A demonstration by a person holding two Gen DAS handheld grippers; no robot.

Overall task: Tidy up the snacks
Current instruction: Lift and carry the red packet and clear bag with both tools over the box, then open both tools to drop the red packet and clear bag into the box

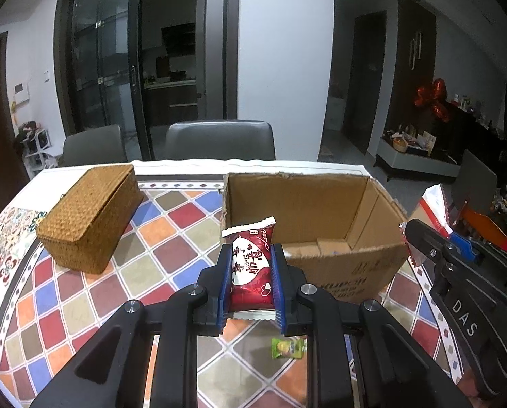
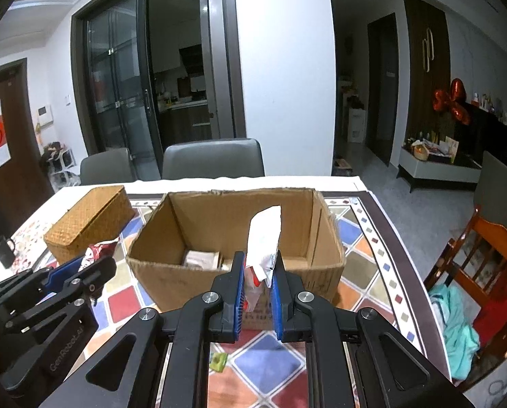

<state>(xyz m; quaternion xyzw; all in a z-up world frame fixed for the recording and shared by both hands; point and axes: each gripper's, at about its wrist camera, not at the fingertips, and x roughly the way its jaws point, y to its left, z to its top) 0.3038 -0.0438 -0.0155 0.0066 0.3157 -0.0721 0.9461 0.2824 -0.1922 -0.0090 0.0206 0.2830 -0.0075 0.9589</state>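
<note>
My left gripper point(image 1: 250, 250) is shut on a red snack packet point(image 1: 251, 268) with white hearts and lettering, held above the table just in front of the open cardboard box point(image 1: 321, 210). My right gripper point(image 2: 259, 256) is shut on a white and red snack packet point(image 2: 263, 238), which stands up from between the pads before the same box point(image 2: 172, 248). Some pale packets point(image 2: 202, 259) lie on the box floor. Each gripper shows in the other's view: the right one point(image 1: 410, 238) at right, the left one point(image 2: 98, 258) at left. A small green sachet point(image 1: 287, 348) lies on the tablecloth below.
A lidded woven basket point(image 1: 90, 217) sits left of the box on the chequered tablecloth point(image 1: 83, 292). A dark mug point(image 2: 4, 250) stands near the left table edge. Two grey chairs point(image 1: 219, 139) are behind the table, and a wooden chair point(image 2: 485, 265) with cloths is at right.
</note>
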